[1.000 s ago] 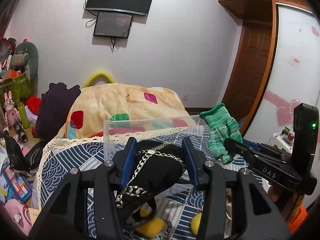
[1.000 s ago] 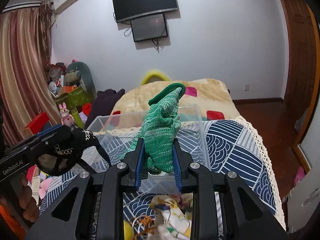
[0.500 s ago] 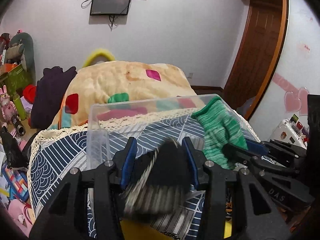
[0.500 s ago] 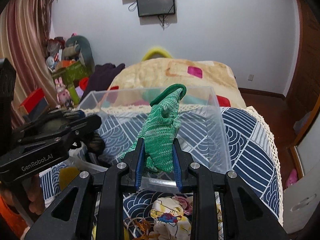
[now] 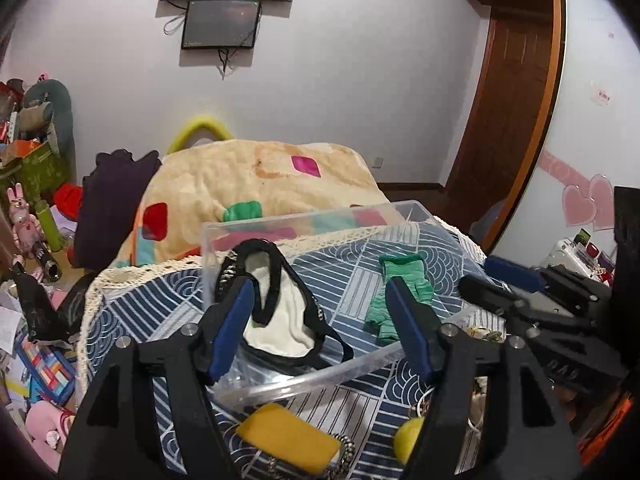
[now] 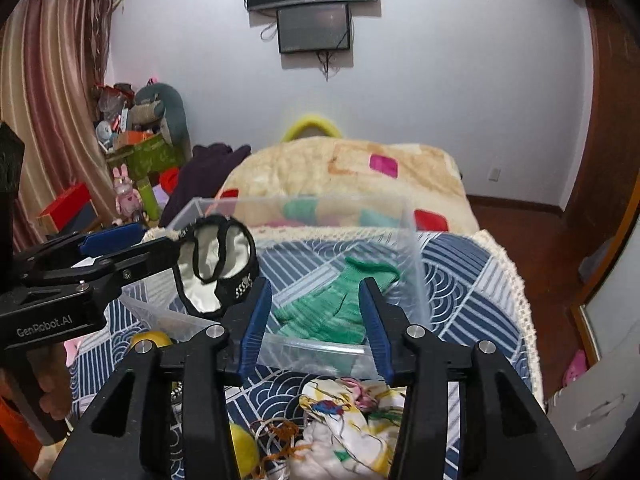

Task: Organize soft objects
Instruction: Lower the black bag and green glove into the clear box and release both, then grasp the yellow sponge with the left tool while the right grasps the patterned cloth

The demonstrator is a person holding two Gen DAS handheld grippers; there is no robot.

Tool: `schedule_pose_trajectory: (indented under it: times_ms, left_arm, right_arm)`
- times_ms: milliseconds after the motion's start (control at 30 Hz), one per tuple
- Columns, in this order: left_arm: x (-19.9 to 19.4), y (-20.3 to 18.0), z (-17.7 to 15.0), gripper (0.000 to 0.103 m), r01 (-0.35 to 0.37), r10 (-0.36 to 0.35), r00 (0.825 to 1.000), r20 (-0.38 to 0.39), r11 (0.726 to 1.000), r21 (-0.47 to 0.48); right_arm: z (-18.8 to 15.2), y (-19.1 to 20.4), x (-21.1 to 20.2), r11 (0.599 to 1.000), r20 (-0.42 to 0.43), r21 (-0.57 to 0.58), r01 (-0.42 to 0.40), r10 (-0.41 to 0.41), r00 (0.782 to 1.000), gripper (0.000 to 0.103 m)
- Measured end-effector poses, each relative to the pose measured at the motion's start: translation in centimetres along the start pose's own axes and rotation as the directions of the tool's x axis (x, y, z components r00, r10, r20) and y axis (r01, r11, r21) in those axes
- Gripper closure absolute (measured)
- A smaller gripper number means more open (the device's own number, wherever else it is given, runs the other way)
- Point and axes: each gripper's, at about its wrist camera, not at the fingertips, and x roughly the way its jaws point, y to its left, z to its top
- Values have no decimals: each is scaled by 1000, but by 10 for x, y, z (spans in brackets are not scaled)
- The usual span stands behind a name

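A clear plastic bin [image 5: 320,376] [image 6: 320,354] stands on the blue patterned bedcover. A black pouch with a white lining and a chain [image 5: 280,312] [image 6: 218,270] lies in its left part. A green knit glove [image 5: 400,292] [image 6: 332,308] lies in its right part. My left gripper [image 5: 320,320] is open over the bin's near wall, and the pouch lies beyond it. It also shows in the right wrist view [image 6: 132,246]. My right gripper [image 6: 316,320] is open and empty just above the glove. It also shows in the left wrist view [image 5: 492,280].
In front of the bin lie a yellow pouch with a chain [image 5: 288,440], a yellow ball [image 5: 408,438] [image 6: 244,452] and a floral cloth [image 6: 352,420]. A beige blanket [image 5: 260,184] is behind the bin. Toys and clutter [image 5: 32,240] lie at the left.
Both grippers lowered over the bin and opened. The black pouch and the green glove left the jaws and now lie in the bin.
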Motion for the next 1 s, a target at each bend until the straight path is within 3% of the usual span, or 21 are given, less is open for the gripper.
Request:
schedule_pose_trajectory:
  times_ms: [133,467,1000]
  left_arm:
    - [-19,5,-4,23,-22,22,999,37,1000,-9]
    - [-37,14,-35,18,-78,77,997,23,997,20]
    - [5,6,-87,17,-55,58,986,-155,998,25]
  right_arm:
    - [2,-4,-20,1000,53,18,3,-3,999,52]
    - [-17,-15,-40,998,79,22,54,-55,995,48]
    - [-69,-34,4,996,-105,60,71,-65,992,48]
